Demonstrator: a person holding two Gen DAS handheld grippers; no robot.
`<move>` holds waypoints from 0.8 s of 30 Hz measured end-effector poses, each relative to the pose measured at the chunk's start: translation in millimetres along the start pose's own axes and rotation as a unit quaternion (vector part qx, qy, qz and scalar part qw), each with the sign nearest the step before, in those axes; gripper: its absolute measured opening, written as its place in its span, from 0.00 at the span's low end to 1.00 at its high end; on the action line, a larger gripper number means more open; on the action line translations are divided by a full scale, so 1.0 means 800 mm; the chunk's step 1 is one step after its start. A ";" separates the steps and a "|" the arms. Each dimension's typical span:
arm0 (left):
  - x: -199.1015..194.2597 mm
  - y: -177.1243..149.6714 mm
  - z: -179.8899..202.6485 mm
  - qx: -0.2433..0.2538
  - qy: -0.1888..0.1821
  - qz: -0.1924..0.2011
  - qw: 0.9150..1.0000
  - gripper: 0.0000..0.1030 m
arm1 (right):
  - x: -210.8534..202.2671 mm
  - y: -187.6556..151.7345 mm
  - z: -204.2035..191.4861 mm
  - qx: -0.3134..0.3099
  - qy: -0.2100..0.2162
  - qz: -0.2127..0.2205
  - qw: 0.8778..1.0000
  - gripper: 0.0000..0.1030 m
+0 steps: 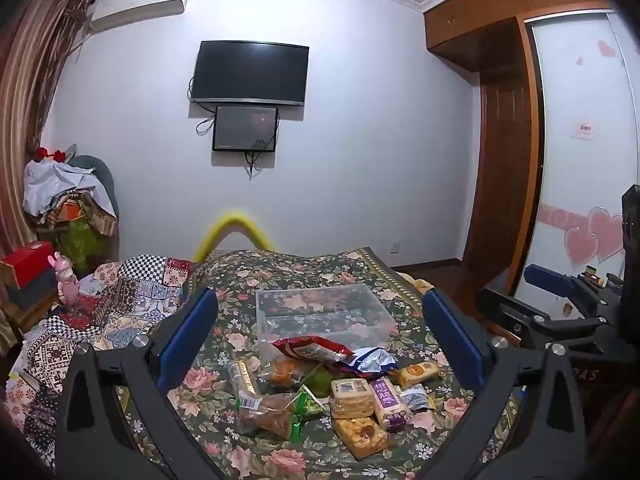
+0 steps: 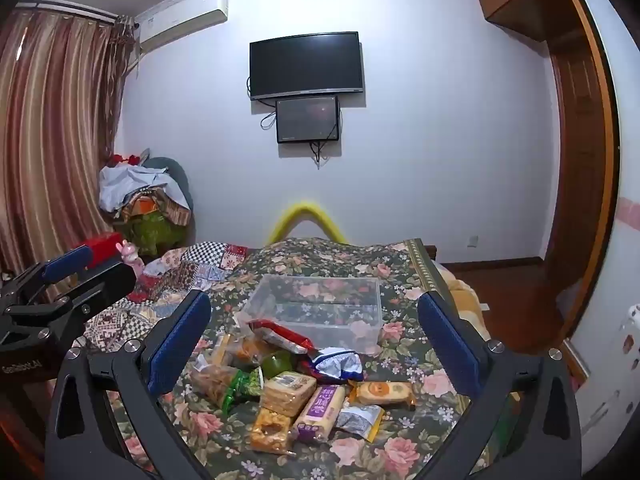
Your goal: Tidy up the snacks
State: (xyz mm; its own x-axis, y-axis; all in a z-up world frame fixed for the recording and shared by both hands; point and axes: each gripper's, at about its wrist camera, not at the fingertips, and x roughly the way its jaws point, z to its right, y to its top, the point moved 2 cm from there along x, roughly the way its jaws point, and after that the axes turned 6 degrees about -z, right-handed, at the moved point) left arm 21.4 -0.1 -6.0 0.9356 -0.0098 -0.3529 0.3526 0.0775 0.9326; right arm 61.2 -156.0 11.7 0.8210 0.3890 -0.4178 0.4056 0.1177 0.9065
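Nearest the lens in the left wrist view, the left gripper (image 1: pixel 320 344) fills the bottom of the frame, its blue pads spread as wide as they go and nothing between them. The right gripper (image 2: pixel 314 346) looks the same in its own view: jaws fully apart, holding nothing. Both hang above the flowered bedspread (image 1: pixel 248 276) and tilt slightly down, which I judge to be a ready stance for a first pick, since no snack has gone into the box yet.

Going left to right through the lower middle of the left wrist view, the pile of snacks starts with a clear bag of brown pastries (image 1: pixel 260 400). A green wrapper (image 1: pixel 310 402) is tucked against it, then comes a stack of biscuits (image 1: pixel 351 396), a purple-labelled bar (image 1: pixel 386 400) and a yellow cake packet (image 1: pixel 416 373). Above these, mid-frame, a red packet (image 1: pixel 310 349) leans on the near wall of the clear plastic box (image 1: pixel 320 312). A blue-and-white wrapper (image 1: pixel 370 360) lies just right of it.

The box sits open-topped and empty just behind the heap, probably so that each snack needs only a short carry. The pile overlaps itself, so loose outer packets such as the yellow cake look like the easiest starts. At the right edge of this view the other gripper shows, well apart from the snacks.
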 end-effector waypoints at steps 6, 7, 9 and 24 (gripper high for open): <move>0.006 0.002 0.000 0.000 0.000 -0.012 1.000 1.00 | -0.003 0.005 -0.001 0.001 0.003 -0.002 1.000 1.00; 0.008 0.003 0.000 0.001 0.001 -0.013 1.000 1.00 | 0.002 -0.004 0.000 0.003 0.003 -0.002 1.000 1.00; 0.004 -0.001 -0.004 0.000 -0.001 0.001 1.000 1.00 | 0.002 -0.005 0.002 0.005 0.005 -0.001 1.000 1.00; 0.000 -0.001 0.001 0.004 -0.001 0.004 1.000 1.00 | 0.001 -0.004 0.001 0.007 0.005 -0.003 1.000 1.00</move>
State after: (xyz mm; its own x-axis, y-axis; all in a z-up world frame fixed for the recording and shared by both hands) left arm 21.1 -0.9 -6.6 0.9385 -0.0112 -0.3451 0.3450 0.0690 0.9361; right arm 61.0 -156.9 8.6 0.8138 0.3981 -0.4234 0.4170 0.1074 0.9025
